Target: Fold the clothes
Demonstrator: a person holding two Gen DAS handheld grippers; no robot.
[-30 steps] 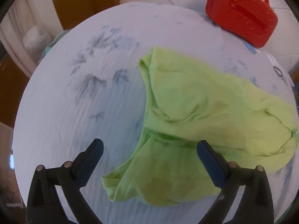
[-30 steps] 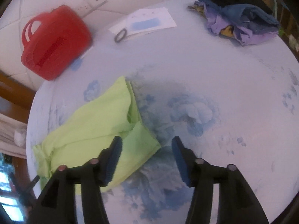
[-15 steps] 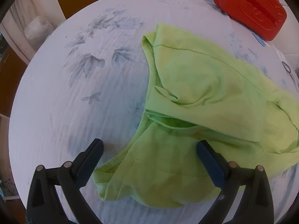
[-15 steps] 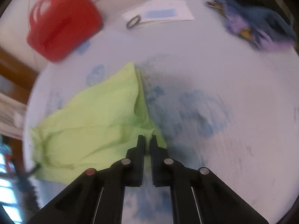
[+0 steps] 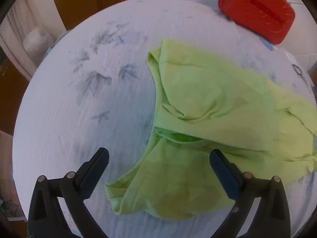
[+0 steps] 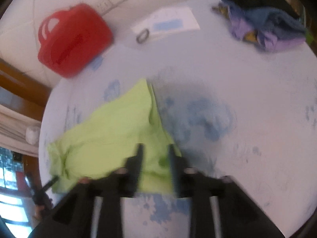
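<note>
Left wrist view: left gripper (image 5: 157,158) spread wide, holding nothing, hovering over the near hem of a crumpled lime-green cloth garment (image 5: 214,119). Garment lies loosely folded on a pale blue floral bedsheet (image 5: 79,119), upper layer lapped over lower one. Right finger sits above the cloth, left finger over bare sheet. Red plastic carry case with handle (image 5: 257,13) at the far edge, apart from the garment.

Right wrist view (motion-blurred): right gripper (image 6: 154,152) at a narrow gap, fingers straddling the garment's (image 6: 111,130) near corner; whether the cloth is actually pinched, cannot tell. Beyond: red case (image 6: 73,39), white paper card with blue patch (image 6: 168,23), small dark ring (image 6: 142,35) touching the card, heap of purple and dark blue clothes (image 6: 265,25) far right.
</note>
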